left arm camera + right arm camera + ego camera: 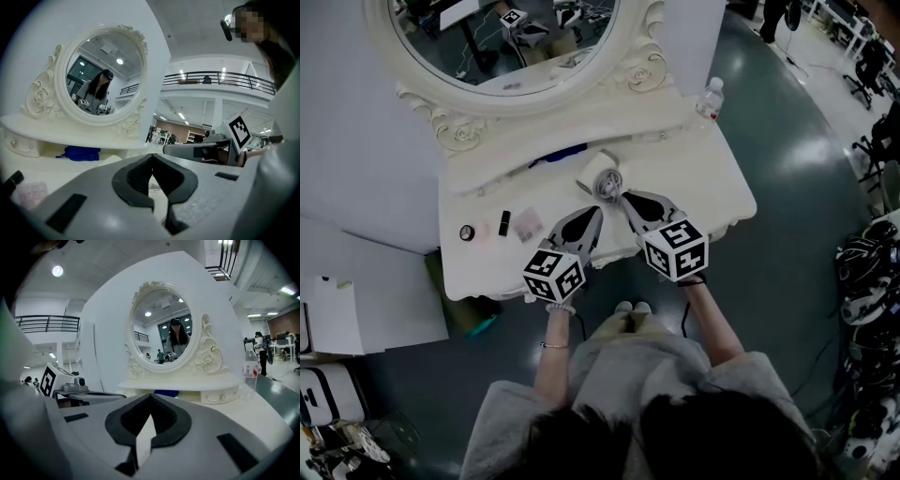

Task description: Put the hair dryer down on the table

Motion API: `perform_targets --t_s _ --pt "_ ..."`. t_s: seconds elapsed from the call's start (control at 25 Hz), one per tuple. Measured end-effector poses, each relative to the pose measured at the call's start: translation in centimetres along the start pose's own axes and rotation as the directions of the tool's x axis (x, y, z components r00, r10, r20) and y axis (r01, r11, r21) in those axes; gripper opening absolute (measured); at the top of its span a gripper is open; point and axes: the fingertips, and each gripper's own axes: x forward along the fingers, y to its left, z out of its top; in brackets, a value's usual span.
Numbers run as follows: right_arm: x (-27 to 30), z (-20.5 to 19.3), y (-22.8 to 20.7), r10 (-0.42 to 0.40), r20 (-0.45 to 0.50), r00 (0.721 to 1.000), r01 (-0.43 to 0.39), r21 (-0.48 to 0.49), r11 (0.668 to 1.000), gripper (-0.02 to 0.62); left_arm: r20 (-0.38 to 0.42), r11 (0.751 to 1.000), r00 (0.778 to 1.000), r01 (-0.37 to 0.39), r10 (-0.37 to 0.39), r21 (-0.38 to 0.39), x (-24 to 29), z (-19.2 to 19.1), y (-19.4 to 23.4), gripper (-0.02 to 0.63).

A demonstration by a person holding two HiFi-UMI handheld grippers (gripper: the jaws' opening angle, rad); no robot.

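On the left of the cream-white dressing table (712,192) lie a small round dark pot (467,232), a short black tube (504,223) and a pale pink packet (528,225), all apart from the action. Just right of them is the left gripper (596,212), over the table's front edge. In its own view the claw is pressed together at the tips, with nothing between them.

Directly beyond the two grippers, near the middle of the table, the white and grey hair dryer (604,180) lies flat on the tabletop below the oval carved-frame mirror (487,47). Neither claw is on it.

The right gripper (626,198) sits close beside the dryer. Its claw is likewise pressed together and empty. A clear plastic bottle (710,97) stands at the far right corner.

The task looks finished: the dryer rests on the table, released. What seems left is only to draw both grippers clear.
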Motion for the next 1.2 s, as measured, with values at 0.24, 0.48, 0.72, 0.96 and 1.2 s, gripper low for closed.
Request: perform_targets --t_s 0.24,0.48,0.72,0.96,1.2 --pt "-1.7 1.7 1.0 0.014 0.07 0.997 -0.014 0.003 1.0 0.0 0.046 0.999 0.999 0.023 -0.025 0.037 -0.8 1.9 -1.9 0.005" --pt "-3.2 3.4 1.7 0.021 0.128 0.992 -0.021 -0.002 1.0 0.0 0.069 0.998 0.997 0.036 -0.04 0.058 -1.3 2.6 -3.4 0.005" --pt "-4.5 4.5 2.0 0.015 0.169 0.986 -0.013 -0.018 1.0 0.0 0.097 0.995 0.994 0.05 -0.058 0.085 -1.8 3.8 -4.8 0.005" --pt "-5.2 5.3 2.6 0.024 0.201 0.979 -0.017 -0.038 0.999 0.0 0.127 0.992 0.989 0.058 -0.072 0.109 -2.4 5.0 -5.8 0.005" --pt "-5.5 5.8 3.0 0.034 0.222 0.975 -0.023 -0.051 0.998 0.0 0.15 0.99 0.986 0.057 -0.076 0.126 -2.7 5.7 -6.2 0.005"
